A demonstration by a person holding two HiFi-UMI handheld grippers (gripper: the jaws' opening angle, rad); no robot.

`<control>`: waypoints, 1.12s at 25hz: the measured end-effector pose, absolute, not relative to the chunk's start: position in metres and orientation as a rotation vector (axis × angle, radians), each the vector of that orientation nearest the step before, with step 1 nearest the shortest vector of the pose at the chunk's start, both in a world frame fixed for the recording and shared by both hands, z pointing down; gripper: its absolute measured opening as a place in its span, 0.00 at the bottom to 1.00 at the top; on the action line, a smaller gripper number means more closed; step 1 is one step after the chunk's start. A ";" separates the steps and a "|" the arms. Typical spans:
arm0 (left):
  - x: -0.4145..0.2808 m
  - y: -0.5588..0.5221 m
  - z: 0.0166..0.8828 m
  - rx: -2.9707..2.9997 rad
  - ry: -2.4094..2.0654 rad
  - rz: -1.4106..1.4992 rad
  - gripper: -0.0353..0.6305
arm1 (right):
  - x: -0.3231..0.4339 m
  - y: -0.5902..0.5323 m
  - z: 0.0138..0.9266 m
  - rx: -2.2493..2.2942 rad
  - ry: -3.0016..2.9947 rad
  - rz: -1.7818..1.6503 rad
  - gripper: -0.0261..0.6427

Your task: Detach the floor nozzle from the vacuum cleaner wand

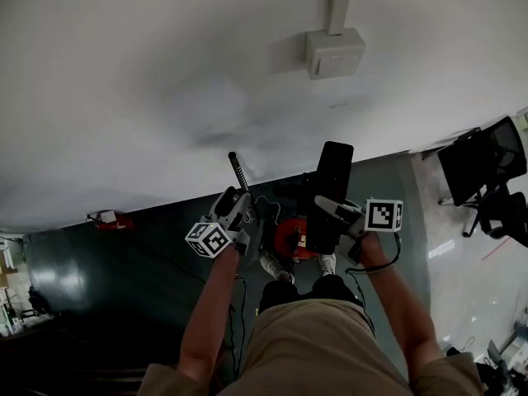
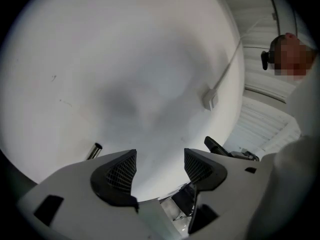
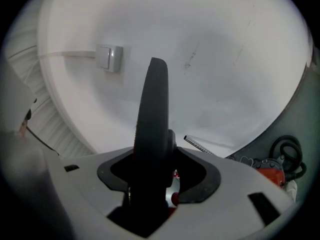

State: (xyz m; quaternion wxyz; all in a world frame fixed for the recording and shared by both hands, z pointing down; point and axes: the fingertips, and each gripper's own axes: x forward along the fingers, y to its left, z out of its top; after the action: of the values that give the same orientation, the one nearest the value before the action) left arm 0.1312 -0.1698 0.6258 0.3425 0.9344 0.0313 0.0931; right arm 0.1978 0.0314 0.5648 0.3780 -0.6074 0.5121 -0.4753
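The black floor nozzle (image 1: pixel 333 190) is held up off the floor, flat and upright, with my right gripper (image 1: pixel 332 211) shut on it. In the right gripper view the nozzle (image 3: pixel 154 119) rises edge-on between the closed jaws of the right gripper (image 3: pixel 162 168). The wand's metal tube (image 1: pixel 238 172) pokes up bare, apart from the nozzle, just above my left gripper (image 1: pixel 238 209). The tube's end (image 2: pixel 94 151) shows left of the left gripper (image 2: pixel 160 166), whose jaws stand open and empty. The red vacuum body (image 1: pixel 289 238) sits on the floor between my arms.
A white wall with a switch box (image 1: pixel 334 52) and conduit fills the far side. A black office chair (image 1: pixel 485 167) stands at the right. A small red-and-white object (image 1: pixel 110 219) lies by the wall at the left. The person's shoes (image 1: pixel 276 267) and a cable are below the vacuum.
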 end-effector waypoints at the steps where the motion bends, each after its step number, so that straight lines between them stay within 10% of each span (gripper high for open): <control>1: 0.128 -0.161 0.614 2.456 0.100 0.226 0.51 | 0.195 0.038 0.559 -1.537 1.317 -1.199 0.38; 28: 0.022 -0.176 0.530 2.770 -0.001 0.149 0.44 | 0.225 0.150 0.525 -1.680 1.313 -1.015 0.38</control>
State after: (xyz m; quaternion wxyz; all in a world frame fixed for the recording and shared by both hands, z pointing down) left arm 0.0216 -0.1763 0.5296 0.1827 0.9817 -0.0003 0.0528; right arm 0.2249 0.1499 0.5252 0.3803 -0.6579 0.5143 -0.3975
